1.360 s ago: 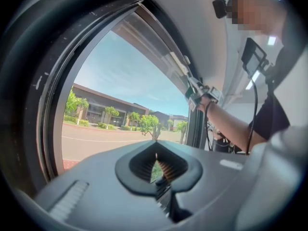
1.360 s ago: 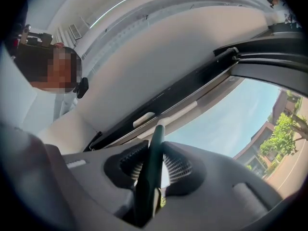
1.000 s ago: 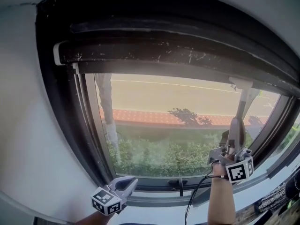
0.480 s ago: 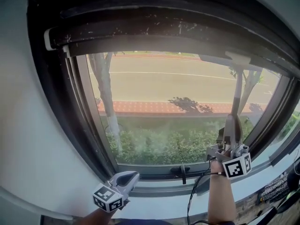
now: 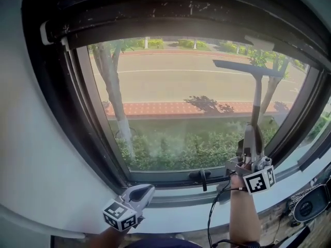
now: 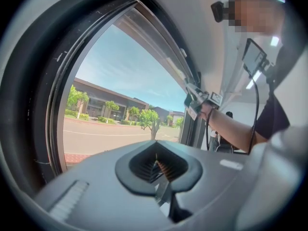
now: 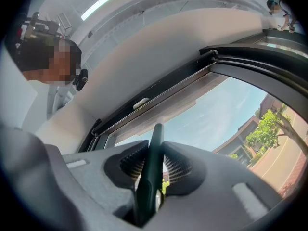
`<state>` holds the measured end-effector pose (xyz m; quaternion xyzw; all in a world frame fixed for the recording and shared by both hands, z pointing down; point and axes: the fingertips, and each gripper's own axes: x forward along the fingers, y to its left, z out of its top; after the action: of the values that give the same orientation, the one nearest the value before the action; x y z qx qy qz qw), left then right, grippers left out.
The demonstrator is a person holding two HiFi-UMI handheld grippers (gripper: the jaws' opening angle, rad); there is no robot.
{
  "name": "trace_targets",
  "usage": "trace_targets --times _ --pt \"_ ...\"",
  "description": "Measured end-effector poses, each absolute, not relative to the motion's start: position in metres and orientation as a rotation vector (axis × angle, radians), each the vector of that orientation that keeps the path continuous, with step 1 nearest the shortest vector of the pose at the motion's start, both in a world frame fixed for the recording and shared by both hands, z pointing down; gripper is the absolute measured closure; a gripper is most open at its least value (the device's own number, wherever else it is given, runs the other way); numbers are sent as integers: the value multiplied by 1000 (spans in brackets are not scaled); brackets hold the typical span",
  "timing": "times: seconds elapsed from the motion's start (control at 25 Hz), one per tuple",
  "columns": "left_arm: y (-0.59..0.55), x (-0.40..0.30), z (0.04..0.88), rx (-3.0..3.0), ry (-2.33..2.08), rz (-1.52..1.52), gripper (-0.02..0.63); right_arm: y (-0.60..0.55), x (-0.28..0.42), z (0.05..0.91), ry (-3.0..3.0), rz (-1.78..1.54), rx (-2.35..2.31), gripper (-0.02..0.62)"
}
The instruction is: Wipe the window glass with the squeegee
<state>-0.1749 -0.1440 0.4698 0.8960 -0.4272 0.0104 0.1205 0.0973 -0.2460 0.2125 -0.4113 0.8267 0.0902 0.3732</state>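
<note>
My right gripper (image 5: 251,158) is clenched on the squeegee (image 5: 256,105). In the right gripper view the ribbed pads (image 7: 177,166) press on both sides of the dark green handle, which runs straight up between them. In the head view the squeegee stands nearly upright at the right side of the window glass (image 5: 181,97). Its thin shaft rises from the gripper to the crossbar blade (image 5: 247,66) near the top of the pane. The blade lies roughly level, tilted slightly down to the right, against the glass as far as I can tell. A black cable (image 5: 211,213) hangs from the right gripper along the forearm (image 5: 243,218).

My left gripper (image 5: 146,190) is low at the bottom left, over the white sill (image 5: 176,206), just below the dark window frame (image 5: 77,118). It is well apart from the squeegee. The left gripper view shows its jaws pressed together with nothing between them.

A small dark latch (image 5: 201,176) sits on the lower frame rail between the two grippers. Through the glass I see a tree trunk (image 5: 115,99) on the left, a road, a red paved strip and a green hedge. White wall (image 5: 28,138) fills the left of the head view.
</note>
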Motion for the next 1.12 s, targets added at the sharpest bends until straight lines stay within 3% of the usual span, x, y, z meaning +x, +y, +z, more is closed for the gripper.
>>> trace_targets --times 1.12 --pt "-142 -192 504 2568 -1338 154 601 -223 96 359 2218 -28 -1188 492"
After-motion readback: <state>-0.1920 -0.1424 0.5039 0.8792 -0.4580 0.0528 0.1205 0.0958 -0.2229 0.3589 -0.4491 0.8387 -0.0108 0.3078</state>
